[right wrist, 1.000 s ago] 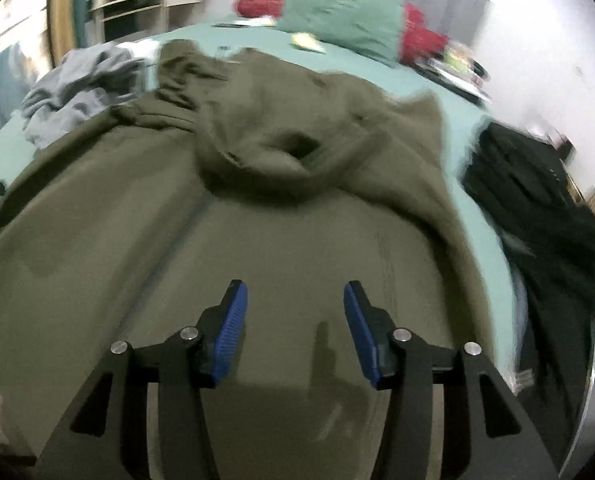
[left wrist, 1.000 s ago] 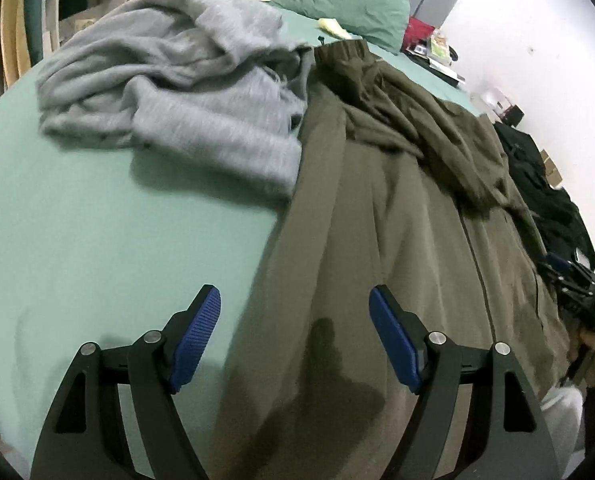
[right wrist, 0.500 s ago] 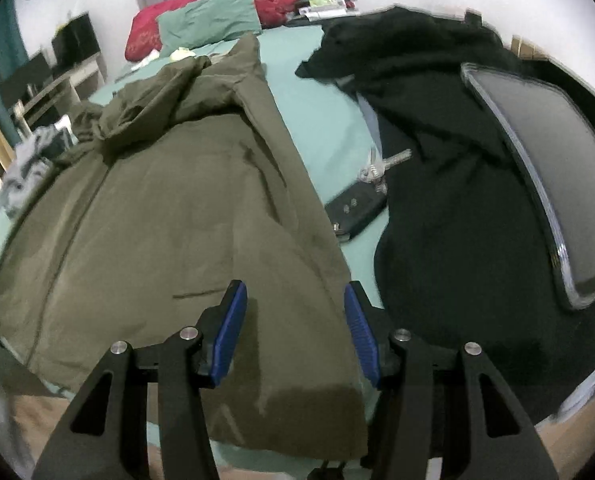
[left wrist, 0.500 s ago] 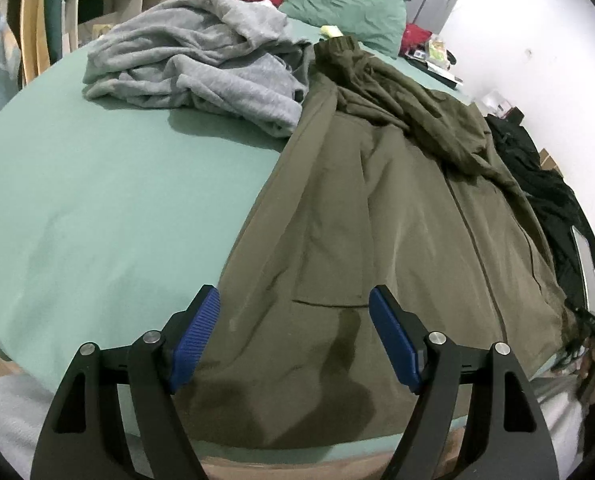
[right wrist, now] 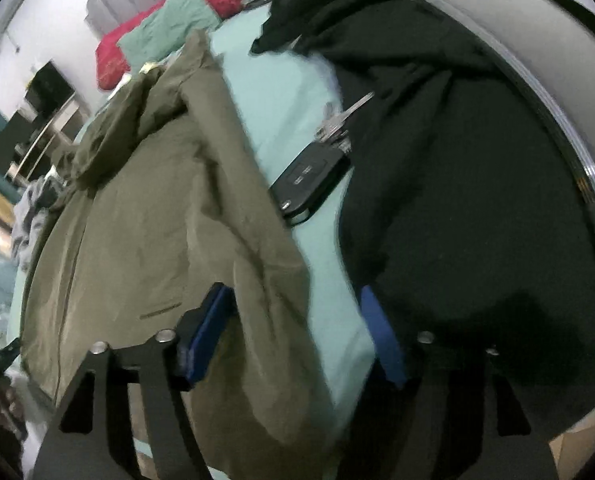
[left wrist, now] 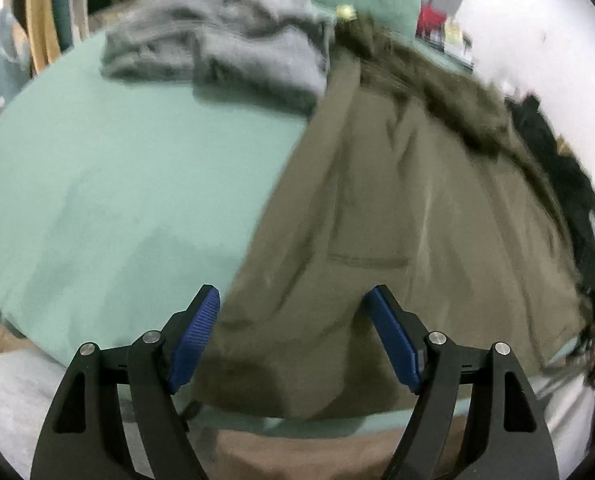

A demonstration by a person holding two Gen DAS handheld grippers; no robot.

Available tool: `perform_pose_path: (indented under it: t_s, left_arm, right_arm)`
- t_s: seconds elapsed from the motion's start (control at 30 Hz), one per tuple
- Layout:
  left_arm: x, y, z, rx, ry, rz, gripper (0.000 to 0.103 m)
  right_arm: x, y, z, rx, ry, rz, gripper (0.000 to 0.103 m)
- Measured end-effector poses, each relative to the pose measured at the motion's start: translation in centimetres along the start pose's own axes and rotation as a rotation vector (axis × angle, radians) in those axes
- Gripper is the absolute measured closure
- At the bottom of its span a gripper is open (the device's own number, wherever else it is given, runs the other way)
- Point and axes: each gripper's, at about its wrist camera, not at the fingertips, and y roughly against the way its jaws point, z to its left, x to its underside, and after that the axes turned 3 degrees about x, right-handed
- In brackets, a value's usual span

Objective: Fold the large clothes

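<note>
A large olive-green jacket (left wrist: 397,208) lies spread on a bed with a pale green sheet (left wrist: 117,184), hood toward the pillows. My left gripper (left wrist: 291,320) is open over the jacket's bottom left corner at the bed's near edge. In the right wrist view the jacket (right wrist: 157,220) fills the left half. My right gripper (right wrist: 293,320) is open, its jaws standing either side of the jacket's bottom right corner, with the hem fabric between them.
A grey sweater (left wrist: 225,48) is heaped beyond the jacket's left side. A black garment (right wrist: 457,184) lies right of the jacket, with a car key and key bunch (right wrist: 313,176) between them. A grey tablet-like slab (right wrist: 537,56) rests on the black garment. Pillows (right wrist: 169,20) are at the headboard.
Both grippers have dropped closer to the jacket's bottom hem. The right gripper has opened wider and moved onto the bottom right corner. The left one shifted toward the bottom left corner.
</note>
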Motion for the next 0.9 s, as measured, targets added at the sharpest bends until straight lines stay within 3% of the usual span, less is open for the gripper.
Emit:
perform_pose_path:
  t_s: [0.23, 0.3, 0.33, 0.4, 0.43, 0.5, 0.53, 0.63, 0.7, 0.8, 0.9]
  left_arm:
    - [0.3, -1.6, -0.7, -0.075, -0.039, 0.052, 0.02]
    - [0.6, -1.8, -1.3, -0.105, -0.069, 0.056, 0.019]
    - [0.7, -1.8, -1.5, -0.117, -0.085, 0.057, 0.019]
    - [0.8, -1.6, -1.6, -0.115, -0.097, 0.058, 0.02]
    - [0.9, -1.6, -1.7, -0.117, -0.102, 0.058, 0.025]
    - [1.0, -1.2, -2.2, -0.105, -0.126, 0.056, 0.059]
    - [1.2, -0.8, -2.5, -0.075, -0.132, 0.058, 0.082]
    - [1.7, 1.0, -3.1, -0.039, -0.146, 0.028, 0.09]
    - [1.6, 3.3, -2.5, 0.015, -0.092, -0.016, 0.09]
    - [1.6, 6.6, -1.5, 0.093, -0.02, -0.064, 0.091]
    - [1.9, 10.0, -1.8, 0.127, -0.02, -0.11, 0.091]
  right_arm:
    - [2.0, -0.8, 3.8, 0.036, 0.152, 0.053, 0.028]
    - [2.7, -0.7, 4.5, 0.049, 0.174, 0.037, 0.046]
    - [3.1, -0.5, 5.0, 0.043, 0.182, 0.029, 0.066]
    - [3.9, -0.1, 5.6, -0.015, 0.169, 0.02, 0.094]
    - [4.2, 0.0, 5.9, -0.015, 0.16, 0.015, 0.095]
    - [4.5, 0.4, 6.1, -0.01, 0.151, -0.008, 0.098]
    - [4.5, 0.7, 5.8, -0.04, 0.115, -0.015, 0.098]
    - [4.4, 2.6, 4.0, -0.156, -0.028, -0.081, 0.099]
    - [4.5, 4.1, 3.3, -0.218, -0.092, -0.121, 0.099]
    - [4.9, 6.2, 4.0, -0.242, -0.078, -0.159, 0.099]
    - [5.6, 9.0, 5.6, -0.24, -0.019, -0.212, 0.099]
